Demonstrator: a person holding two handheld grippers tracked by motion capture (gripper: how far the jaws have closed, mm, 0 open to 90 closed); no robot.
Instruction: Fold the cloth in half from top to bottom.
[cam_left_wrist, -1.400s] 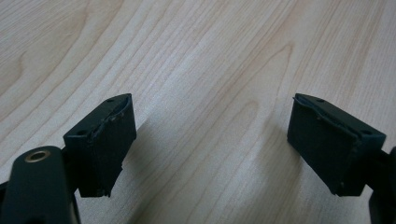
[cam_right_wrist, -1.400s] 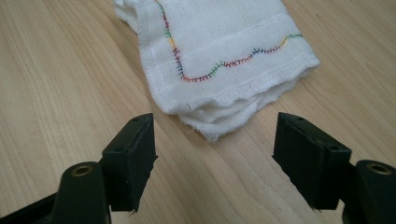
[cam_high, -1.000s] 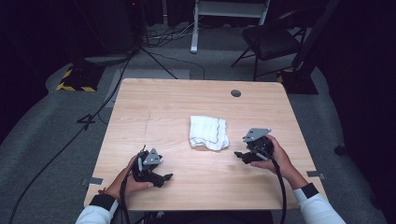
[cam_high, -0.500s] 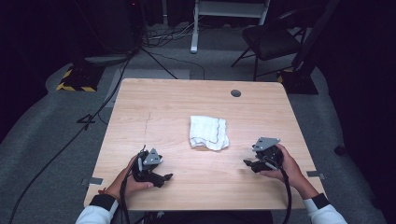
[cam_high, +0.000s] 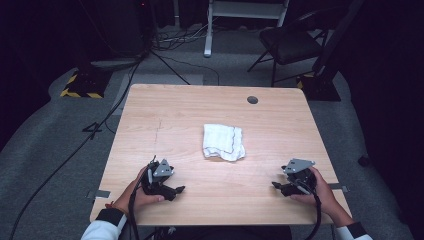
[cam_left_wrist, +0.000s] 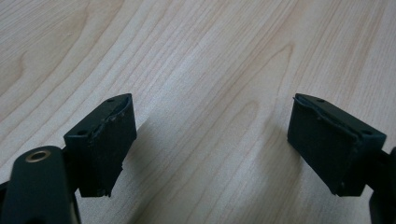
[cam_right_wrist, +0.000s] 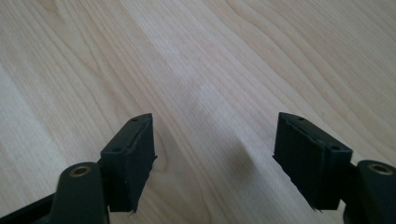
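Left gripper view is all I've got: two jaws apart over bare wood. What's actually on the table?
Observer: A crumpled white cloth lies near the middle of the table, apart from both grippers.
Operator: Where's the other gripper?
Observer: The right gripper is near the table's front right edge, jaws open, nothing between them.
Operator: Anything else on the tabletop?
Observer: A small dark round hole near the far edge.
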